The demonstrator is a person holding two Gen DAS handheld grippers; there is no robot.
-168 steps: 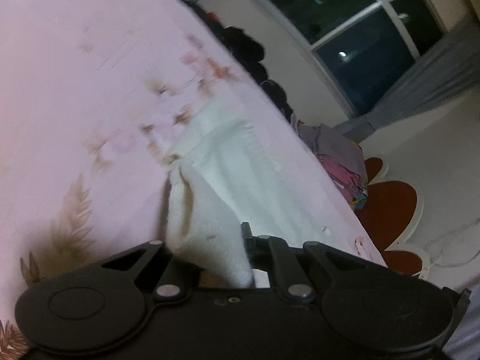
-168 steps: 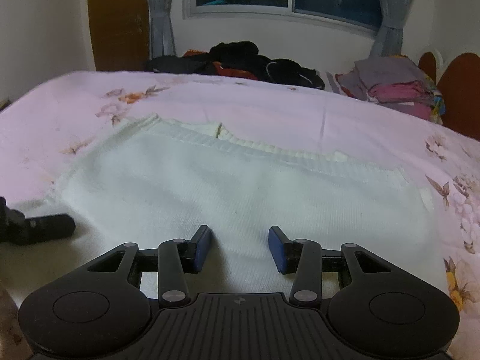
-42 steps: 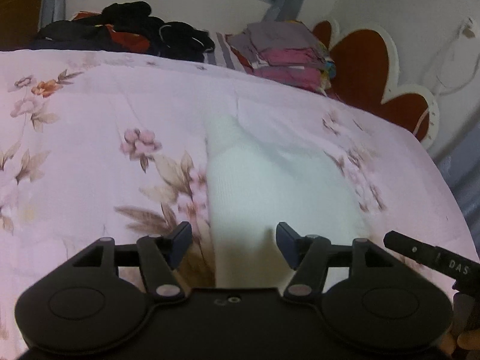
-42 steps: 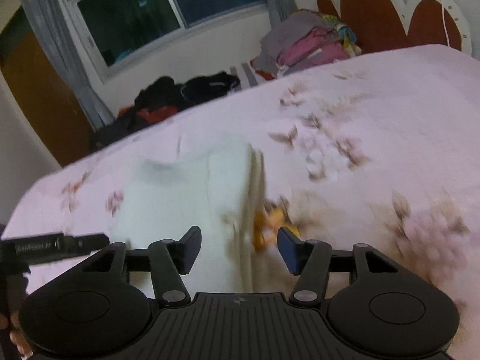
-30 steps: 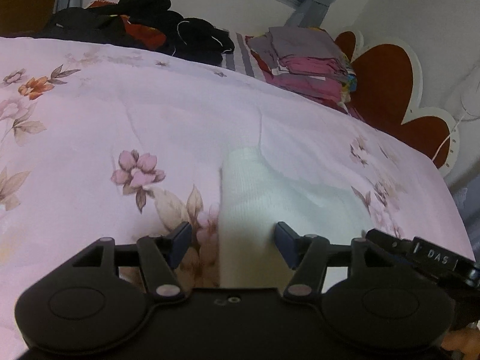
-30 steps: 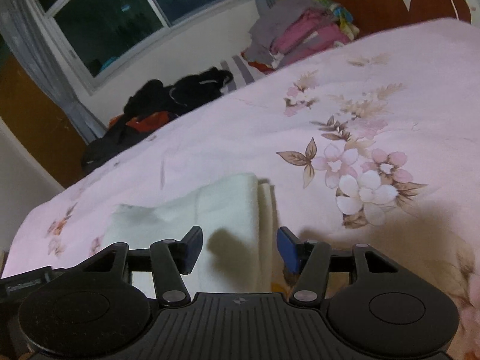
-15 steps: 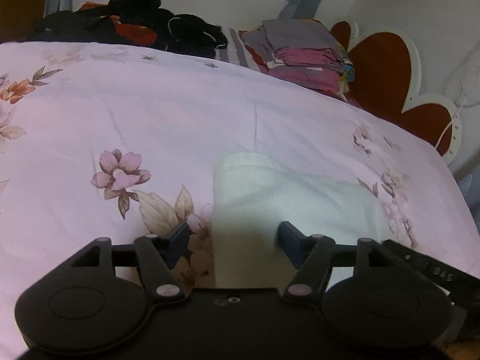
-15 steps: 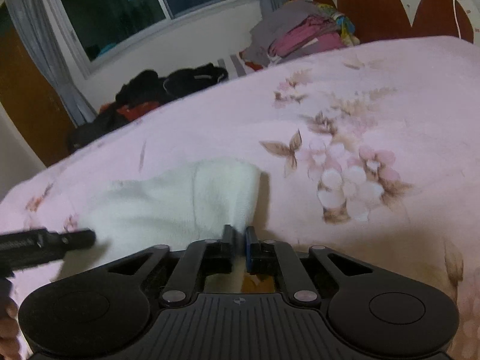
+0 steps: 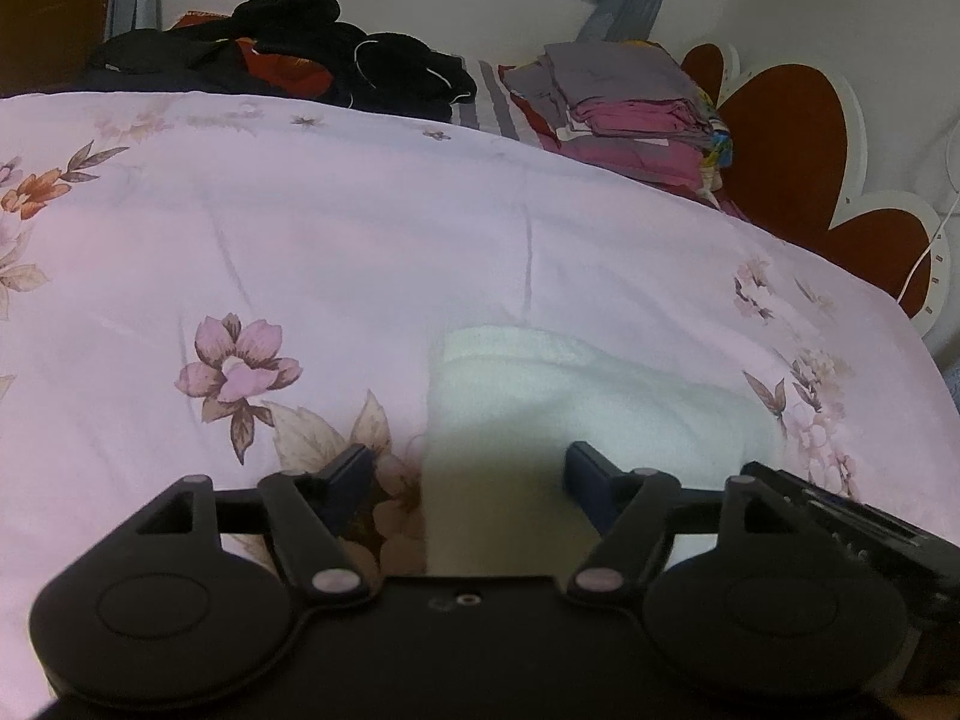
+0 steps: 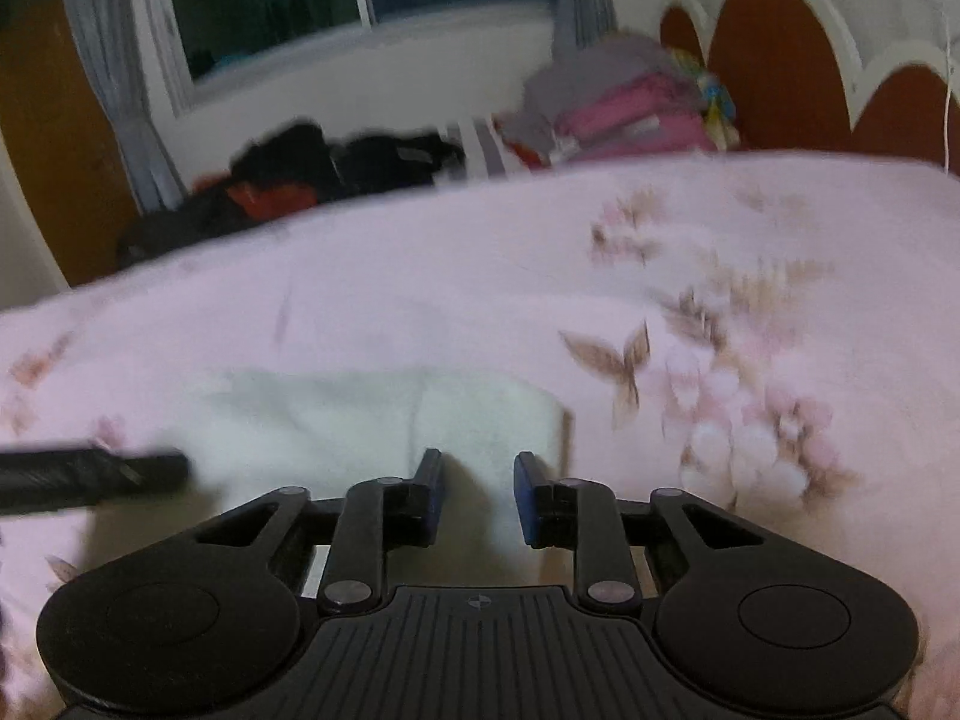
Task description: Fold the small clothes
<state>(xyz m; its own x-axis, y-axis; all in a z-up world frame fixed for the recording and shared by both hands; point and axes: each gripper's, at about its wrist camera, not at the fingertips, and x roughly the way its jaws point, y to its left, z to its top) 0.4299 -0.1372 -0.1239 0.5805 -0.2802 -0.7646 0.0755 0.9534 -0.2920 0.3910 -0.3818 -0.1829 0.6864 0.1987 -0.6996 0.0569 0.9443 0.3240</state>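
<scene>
A white knitted garment [image 9: 576, 396] lies folded into a compact block on the pink floral bedspread [image 9: 360, 252]. My left gripper [image 9: 468, 474] is open, its jaws wide apart over the garment's left edge. My right gripper [image 10: 478, 495] is open with a narrower gap, over the garment's right end [image 10: 480, 414]. The right wrist view is blurred by motion. Part of the right gripper [image 9: 840, 510] shows at the lower right of the left wrist view, and the left gripper [image 10: 90, 474] shows at the left of the right wrist view.
A heap of dark clothes [image 9: 288, 54] and a stack of folded grey and pink clothes [image 9: 624, 96] lie at the far side of the bed. A red and white scalloped headboard [image 9: 792, 138] stands at the right. A window with grey curtains [image 10: 300, 18] is behind.
My right gripper was shut on the garment's right edge half a second ago and has opened and let it go. My left gripper stays open over the left edge.
</scene>
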